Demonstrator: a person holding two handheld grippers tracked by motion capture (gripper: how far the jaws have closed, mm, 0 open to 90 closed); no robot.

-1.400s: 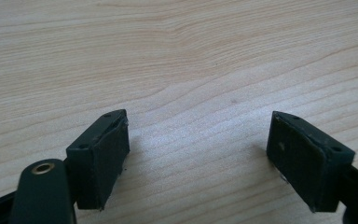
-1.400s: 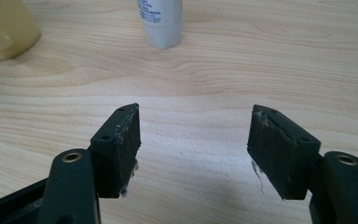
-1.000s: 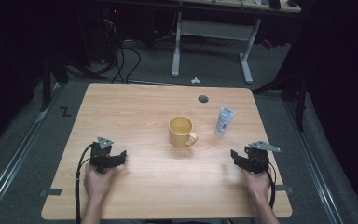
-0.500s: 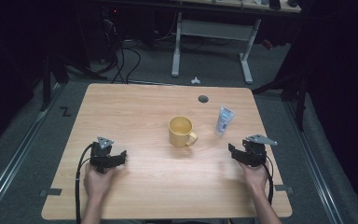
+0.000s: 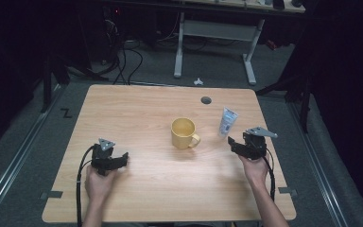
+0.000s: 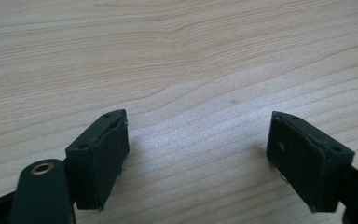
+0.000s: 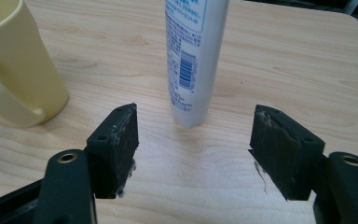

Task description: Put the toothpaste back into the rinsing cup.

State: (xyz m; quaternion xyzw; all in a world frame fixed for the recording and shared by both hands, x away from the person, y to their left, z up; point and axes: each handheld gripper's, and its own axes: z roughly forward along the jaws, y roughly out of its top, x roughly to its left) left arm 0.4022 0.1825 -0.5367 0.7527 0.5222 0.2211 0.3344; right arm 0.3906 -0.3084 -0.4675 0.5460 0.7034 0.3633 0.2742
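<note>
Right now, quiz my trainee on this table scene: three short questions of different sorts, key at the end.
1. True or false: the white tube stands upright on the table.
2. Which thing lies nearer the right gripper: (a) the yellow mug, (b) the white tube?
3. Fill in: the left gripper has its jaws ____ over bare wood.

Key:
1. True; it stands on its cap end.
2. b; the tube stands just ahead of the open jaws, nothing between them.
3. Open.
</note>
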